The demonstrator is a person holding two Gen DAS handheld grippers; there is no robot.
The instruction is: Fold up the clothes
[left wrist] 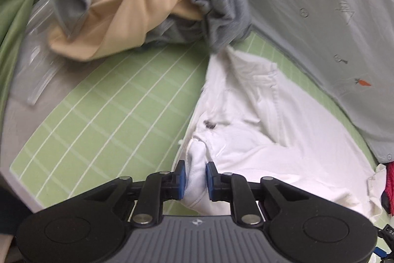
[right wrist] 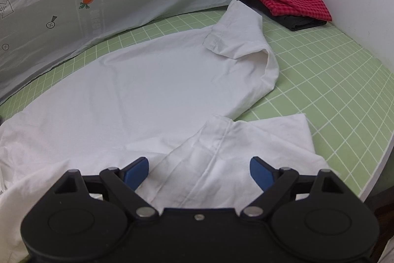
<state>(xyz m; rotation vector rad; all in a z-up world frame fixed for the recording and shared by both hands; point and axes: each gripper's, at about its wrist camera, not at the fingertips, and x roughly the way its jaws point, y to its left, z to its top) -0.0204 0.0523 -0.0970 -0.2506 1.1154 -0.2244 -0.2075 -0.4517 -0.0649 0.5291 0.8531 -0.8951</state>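
now left claw pinches white shirt.

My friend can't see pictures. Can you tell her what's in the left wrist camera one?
The left gripper has its blue jaws shut on a bunched fold of a white shirt lying on a green grid mat. Behind sits a pile of grey and tan clothes.

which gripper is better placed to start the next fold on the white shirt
Left, probably. The left gripper is shut on a bunched edge of the white shirt, while the right gripper hangs open above it, gripping nothing.
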